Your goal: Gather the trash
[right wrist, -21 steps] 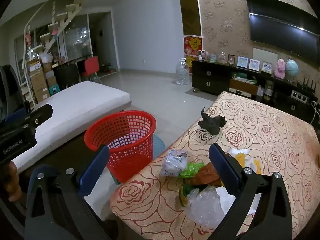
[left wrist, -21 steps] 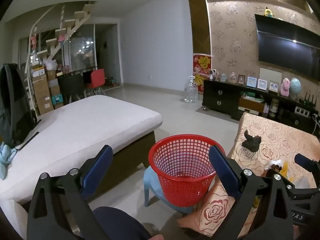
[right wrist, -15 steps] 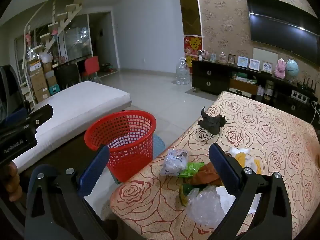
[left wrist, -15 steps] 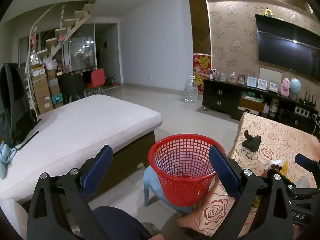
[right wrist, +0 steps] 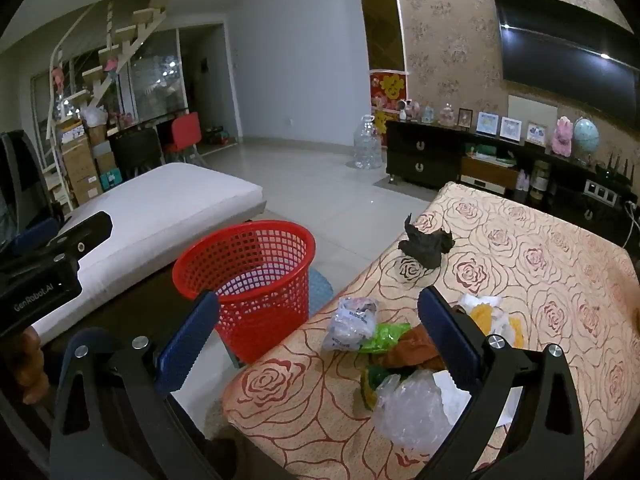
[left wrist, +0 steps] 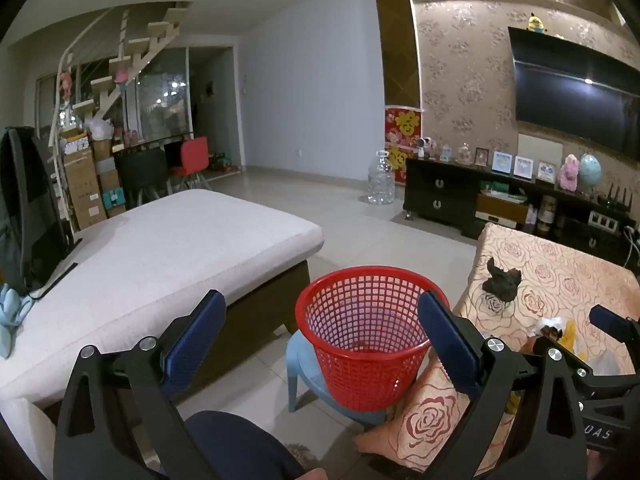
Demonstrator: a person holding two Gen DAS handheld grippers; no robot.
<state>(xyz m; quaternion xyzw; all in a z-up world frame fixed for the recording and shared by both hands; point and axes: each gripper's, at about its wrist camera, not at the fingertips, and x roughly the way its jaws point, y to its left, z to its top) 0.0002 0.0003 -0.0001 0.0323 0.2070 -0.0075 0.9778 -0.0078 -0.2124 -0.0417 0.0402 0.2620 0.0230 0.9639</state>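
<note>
The left gripper [left wrist: 320, 332] hangs in the air with its blue-padded jaws spread wide and nothing between them; seen past them is a red basket [left wrist: 366, 336] standing on a low blue stool [left wrist: 304, 364] on the tiled floor. The basket sits between a white mattress [left wrist: 160, 256] on a dark base and a table under a rose-patterned cloth [right wrist: 540, 280]. The right gripper [right wrist: 316, 332] is likewise wide apart and empty, hovering over the near left corner of the table. The trash lies on that cloth in two places. Near the far left edge sits a dark crumpled lump [right wrist: 426, 246], alone and well apart from the rest. Toward the near edge is a loose heap: a small grey-white printed bag [right wrist: 352, 322] on the side nearest the basket, a green wrapper [right wrist: 386, 334] just beside it, a brown piece [right wrist: 408, 350] touching the green one, a yellow and white wrapper [right wrist: 486, 314] behind the right finger, and a clear crumpled plastic bag [right wrist: 412, 404] closest to the camera with white paper [right wrist: 452, 394] at its side (partly hidden by the finger). The basket looks nearly empty, though something small and dark may lie at its bottom; I cannot tell what. A dark trouser knee [left wrist: 236, 440] shows at the bottom of the left view. Across the room stand a dark cabinet [left wrist: 440, 196] and a wall television [left wrist: 572, 96].
</note>
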